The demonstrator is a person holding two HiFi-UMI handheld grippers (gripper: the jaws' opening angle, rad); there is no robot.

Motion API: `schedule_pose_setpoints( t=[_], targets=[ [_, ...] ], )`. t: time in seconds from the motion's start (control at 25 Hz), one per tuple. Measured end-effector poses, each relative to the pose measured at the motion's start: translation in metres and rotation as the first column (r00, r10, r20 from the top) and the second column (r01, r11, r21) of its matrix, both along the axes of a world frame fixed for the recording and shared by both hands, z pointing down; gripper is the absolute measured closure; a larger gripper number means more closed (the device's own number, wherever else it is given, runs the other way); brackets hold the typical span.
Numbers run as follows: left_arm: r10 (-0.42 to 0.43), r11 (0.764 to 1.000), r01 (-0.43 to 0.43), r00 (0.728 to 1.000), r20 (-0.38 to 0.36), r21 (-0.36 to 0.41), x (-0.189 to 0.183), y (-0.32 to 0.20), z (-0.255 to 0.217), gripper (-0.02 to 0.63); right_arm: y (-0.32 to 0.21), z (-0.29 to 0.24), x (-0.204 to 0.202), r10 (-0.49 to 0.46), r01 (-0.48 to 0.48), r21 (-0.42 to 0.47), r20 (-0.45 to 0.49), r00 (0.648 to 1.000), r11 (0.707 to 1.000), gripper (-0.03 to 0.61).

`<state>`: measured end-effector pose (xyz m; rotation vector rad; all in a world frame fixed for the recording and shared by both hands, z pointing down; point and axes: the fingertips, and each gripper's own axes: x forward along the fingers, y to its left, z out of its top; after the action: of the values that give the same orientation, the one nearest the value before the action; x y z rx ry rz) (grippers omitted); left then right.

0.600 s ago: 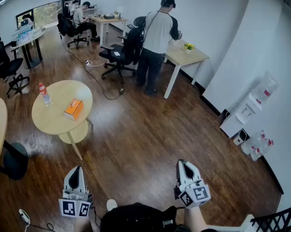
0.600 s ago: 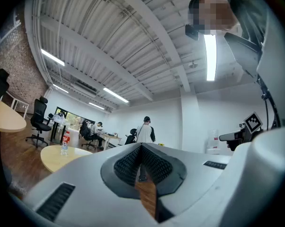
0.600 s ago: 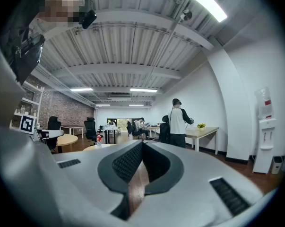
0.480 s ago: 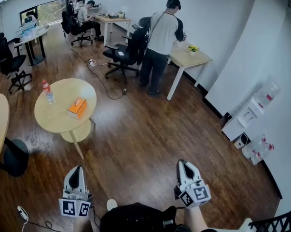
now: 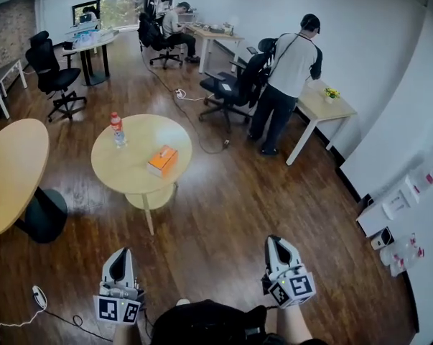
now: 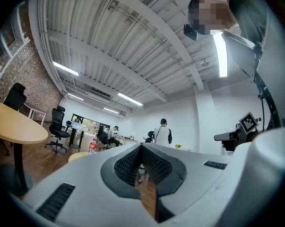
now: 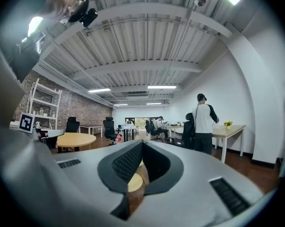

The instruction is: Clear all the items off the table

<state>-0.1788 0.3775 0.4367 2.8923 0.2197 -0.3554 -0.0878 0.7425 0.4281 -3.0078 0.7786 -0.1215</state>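
A small round wooden table (image 5: pixel 130 165) stands on the floor ahead and to the left in the head view. On it lie an orange box (image 5: pixel 162 160) and a clear bottle with a red cap and label (image 5: pixel 117 129). My left gripper (image 5: pixel 120 258) and my right gripper (image 5: pixel 276 246) are low near the bottom of the head view, well short of the table. Both are shut with nothing between the jaws. The bottle (image 6: pixel 91 146) peeks over the left gripper's body in the left gripper view. A bit of the round table (image 7: pixel 134 182) shows through the right gripper's jaw notch.
A larger round table (image 5: pixel 11 175) stands at the left. A person (image 5: pixel 286 77) stands at a white desk (image 5: pixel 325 106) with a small flower pot (image 5: pixel 332 93). Office chairs (image 5: pixel 234 85) and a floor cable (image 5: pixel 191 117) lie beyond the table. A seated person (image 5: pixel 177 24) works at the back.
The head view has swung left: the round table, the person and the desks have shifted right in the picture, and the larger table shows more. Both grippers kept their places and stayed shut.
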Motion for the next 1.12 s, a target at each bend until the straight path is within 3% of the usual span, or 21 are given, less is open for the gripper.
schedule_pose_setpoints(
  t=[0.16, 0.32, 0.64, 0.84, 0.96, 1.12],
  targets=[
    [-0.037, 0.999, 0.037, 0.999, 0.005, 0.009, -0.006, -0.031, -0.001, 0.612, -0.066, 0.002, 0.021, -0.094, 0.094, -0.027, -0.003, 0.996, 0.995, 0.574],
    [-0.135, 0.991, 0.135, 0.991, 0.014, 0.010, -0.021, -0.064, -0.003, 0.612, -0.120, -0.004, 0.037, -0.218, 0.215, -0.081, -0.026, 0.976, 0.973, 0.574],
    [-0.265, 0.963, 0.266, 0.964, 0.030, -0.043, -0.023, -0.088, -0.005, 0.612, -0.155, 0.010, 0.093, -0.349, 0.350, -0.062, 0.026, 0.937, 0.935, 0.574],
    [-0.310, 0.948, 0.313, 0.949, 0.048, -0.054, 0.018, -0.093, 0.001, 0.611, -0.176, 0.024, 0.150, -0.415, 0.417, -0.040, 0.049, 0.909, 0.908, 0.574],
    [-0.287, 0.956, 0.288, 0.958, 0.016, -0.052, 0.062, -0.083, -0.014, 0.611, -0.182, 0.016, 0.192, -0.446, 0.447, -0.027, 0.032, 0.894, 0.894, 0.574],
    [-0.280, 0.957, 0.279, 0.960, 0.003, 0.078, 0.136, -0.072, -0.028, 0.611, -0.175, 0.000, 0.252, -0.465, 0.465, 0.006, 0.004, 0.885, 0.885, 0.574]
  ],
)
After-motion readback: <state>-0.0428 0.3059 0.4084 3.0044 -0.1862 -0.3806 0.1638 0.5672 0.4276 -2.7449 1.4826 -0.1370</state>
